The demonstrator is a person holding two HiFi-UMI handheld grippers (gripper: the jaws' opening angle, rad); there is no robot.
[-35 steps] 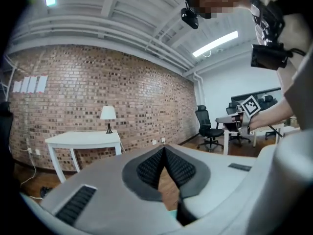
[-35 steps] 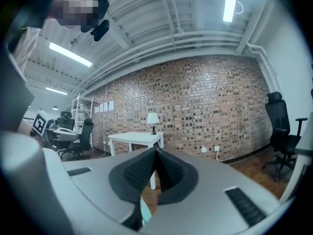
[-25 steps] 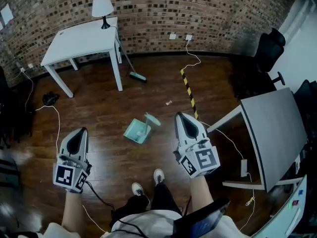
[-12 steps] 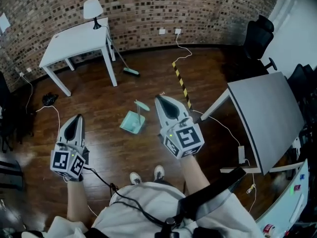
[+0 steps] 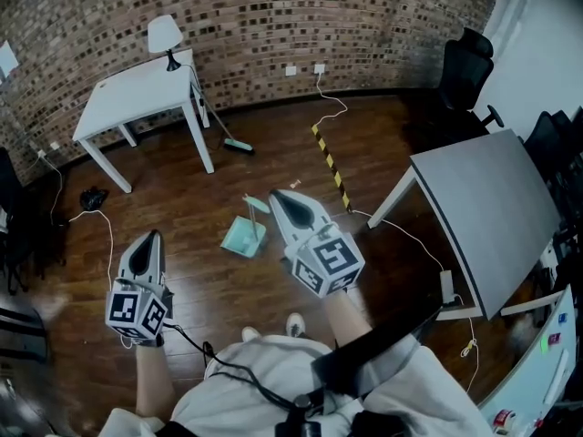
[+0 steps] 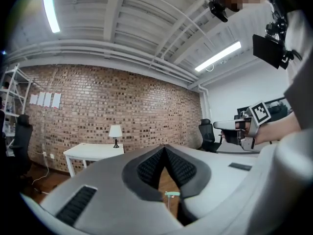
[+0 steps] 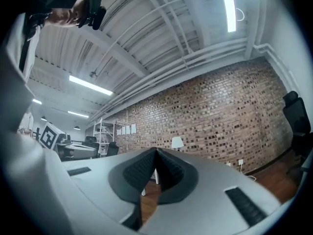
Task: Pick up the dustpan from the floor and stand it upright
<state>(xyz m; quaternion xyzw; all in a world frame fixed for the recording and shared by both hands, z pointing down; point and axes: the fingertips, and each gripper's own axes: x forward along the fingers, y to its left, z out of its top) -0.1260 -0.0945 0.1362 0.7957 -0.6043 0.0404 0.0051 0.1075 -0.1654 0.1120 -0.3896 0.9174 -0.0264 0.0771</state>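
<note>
A mint-green dustpan [image 5: 244, 237] lies flat on the dark wood floor, its handle [image 5: 256, 205] reaching toward the brick wall. In the left gripper view a sliver of the dustpan [image 6: 172, 195] shows below the jaw tips. My right gripper [image 5: 276, 196] hangs just right of the pan in the head view, well above the floor, shut and empty; its own view shows the right gripper [image 7: 156, 151] with jaws together. My left gripper [image 5: 150, 239] is out to the left, clear of the pan, shut with nothing in it, the left gripper [image 6: 164, 148] pointing level at the wall.
A white table [image 5: 137, 95] with a lamp [image 5: 164, 36] stands by the brick wall, a broom [image 5: 232, 141] leaning at its leg. A grey desk [image 5: 483, 217] fills the right side. Black-yellow tape [image 5: 330, 167] and cables [image 5: 107, 230] cross the floor. My shoes [image 5: 293, 324] are behind the dustpan.
The right gripper has shifted left and up in the head view, closing in beside the dustpan. The left gripper moved a little. The whole view has swung; the dustpan lies where it was.
</note>
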